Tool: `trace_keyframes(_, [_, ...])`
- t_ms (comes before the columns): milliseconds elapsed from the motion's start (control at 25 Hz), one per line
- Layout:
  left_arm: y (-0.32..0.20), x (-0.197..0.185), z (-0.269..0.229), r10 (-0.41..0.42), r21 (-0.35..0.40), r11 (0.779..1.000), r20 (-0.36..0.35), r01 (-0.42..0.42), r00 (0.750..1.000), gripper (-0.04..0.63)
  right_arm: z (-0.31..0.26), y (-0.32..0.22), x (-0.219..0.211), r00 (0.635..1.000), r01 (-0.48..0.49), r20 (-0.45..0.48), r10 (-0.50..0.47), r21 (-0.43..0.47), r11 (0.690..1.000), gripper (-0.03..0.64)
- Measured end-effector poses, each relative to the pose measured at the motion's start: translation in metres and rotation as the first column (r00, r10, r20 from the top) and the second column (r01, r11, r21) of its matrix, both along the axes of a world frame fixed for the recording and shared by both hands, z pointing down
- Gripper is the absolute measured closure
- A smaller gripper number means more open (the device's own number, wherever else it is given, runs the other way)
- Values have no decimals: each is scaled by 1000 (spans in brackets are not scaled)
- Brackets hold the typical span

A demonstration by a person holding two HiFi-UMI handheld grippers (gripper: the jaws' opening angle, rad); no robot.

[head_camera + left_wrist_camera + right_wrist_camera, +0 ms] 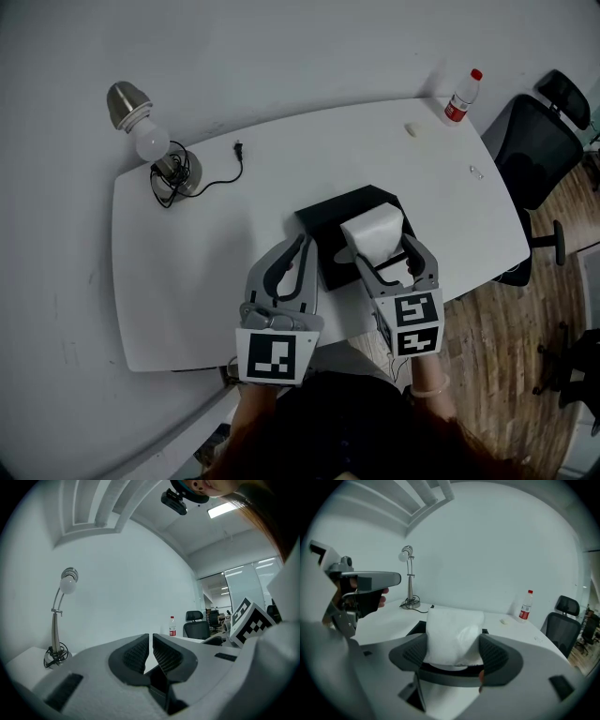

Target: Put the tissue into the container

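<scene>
Far left on the white surface: a lamp, cord coiled at its base, plug lying loose nearby, well clear of the work. Next, the left claw, pressed nearly together with nothing between the pads, hanging just beside the black container without touching it, so no bracing there. Then the container itself, near the front edge of the surface. Over its right part, the right claw, clamped on the white tissue from both sides, the soft bulk bulging up between the pads; off the surface and apparently above the opening, though height hard to judge. Farther right, a bottle and a small white scrap, out of the way. Likely troubles from here: letting go too far right and catching the rim, leaving the tissue perched or toppling onto the surface; squeezing a soft pack so that it clings to one pad on release; nudging the unbraced container toward the front edge while pushing down.
</scene>
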State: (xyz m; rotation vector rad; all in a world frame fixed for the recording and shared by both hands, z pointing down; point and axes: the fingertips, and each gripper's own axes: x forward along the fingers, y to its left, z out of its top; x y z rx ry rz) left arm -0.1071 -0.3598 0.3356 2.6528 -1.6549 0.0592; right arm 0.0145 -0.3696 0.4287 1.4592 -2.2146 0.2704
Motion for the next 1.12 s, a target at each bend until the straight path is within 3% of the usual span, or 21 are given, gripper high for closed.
trace_keyframes(760, [-5,3,19,-1,-57,998,-26,0,1000,551,27,-4,-2,1000,-6,-12,3,-206,979,253])
trace_keyframes(1120, [-10,5,23,4,-66,998,-26,-5,1000,551,45,-5,-6,999,-2,-39,-8,-253,967,253])
